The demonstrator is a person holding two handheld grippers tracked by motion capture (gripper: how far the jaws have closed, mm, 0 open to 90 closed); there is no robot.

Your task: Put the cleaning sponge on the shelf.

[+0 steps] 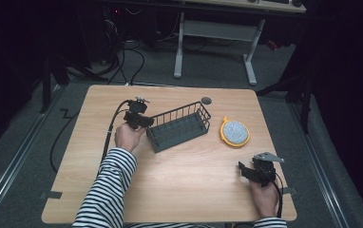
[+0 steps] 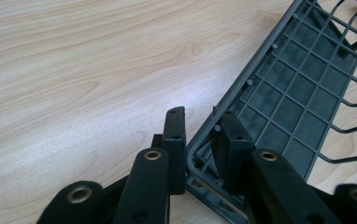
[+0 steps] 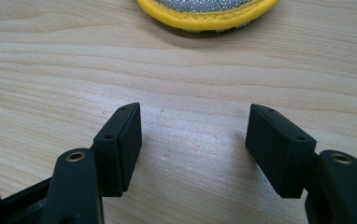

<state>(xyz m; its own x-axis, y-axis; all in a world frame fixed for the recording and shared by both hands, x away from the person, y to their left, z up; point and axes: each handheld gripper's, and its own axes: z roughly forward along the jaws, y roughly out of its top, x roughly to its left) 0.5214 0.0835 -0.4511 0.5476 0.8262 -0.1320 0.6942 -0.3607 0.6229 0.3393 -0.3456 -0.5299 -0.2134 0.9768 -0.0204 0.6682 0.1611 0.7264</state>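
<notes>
A dark grey wire basket (image 1: 179,126) lies near the middle of the wooden table (image 1: 189,180). My left gripper (image 1: 147,124) holds its left end. In the left gripper view my left gripper (image 2: 200,121) is shut on the basket (image 2: 298,93), one jaw outside its end wall and one inside. A round scouring pad with a yellow rim (image 1: 235,131) rests to the right of the basket. My right gripper (image 1: 252,167) sits low near the table's front right. It is open and holds nothing, with the pad (image 3: 204,11) a short way ahead of my right gripper (image 3: 193,135).
A small grey round disc (image 1: 206,100) lies by the table's far edge behind the basket. Cables (image 1: 108,137) trail off the left side. A white-legged desk frame (image 1: 215,42) stands beyond the table on the grey floor.
</notes>
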